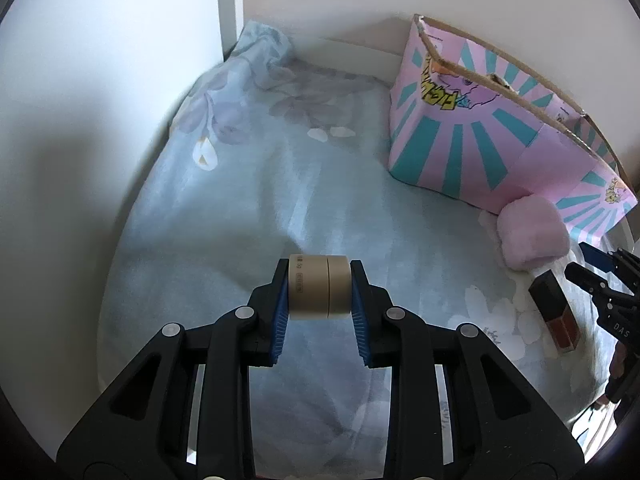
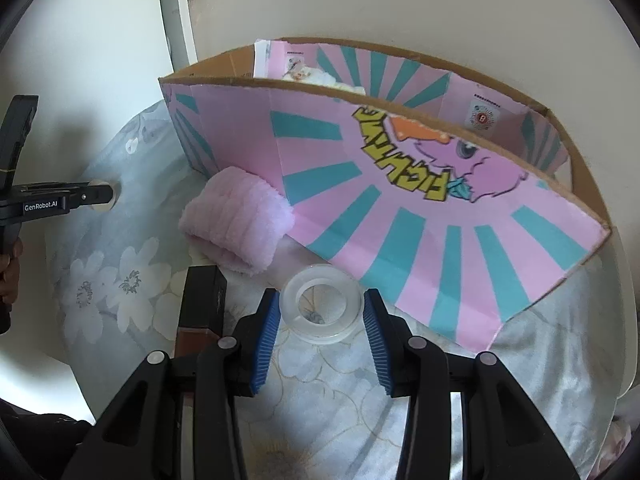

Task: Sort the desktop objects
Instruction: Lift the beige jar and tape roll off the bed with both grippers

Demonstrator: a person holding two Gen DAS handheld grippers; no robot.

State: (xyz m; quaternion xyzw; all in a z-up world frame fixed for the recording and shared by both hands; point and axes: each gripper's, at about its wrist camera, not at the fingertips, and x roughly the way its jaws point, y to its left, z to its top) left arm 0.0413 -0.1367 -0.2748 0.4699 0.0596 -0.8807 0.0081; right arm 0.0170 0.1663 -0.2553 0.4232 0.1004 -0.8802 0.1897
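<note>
Left tongs clenched on small tan jar, rigid, light, slippery; right tongs released around clear tape ring, best pinched across rim.

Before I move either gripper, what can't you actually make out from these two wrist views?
- Pink box contents: right wrist view shows only paper tops; its front wall hides the rest.
- Dark bottle: lower end hidden behind the right gripper, whose open fingers flank the clear ring.
- Beige jar label: too small to read, left wrist view, in the left gripper.
- Pink towel: underside hidden.
</note>
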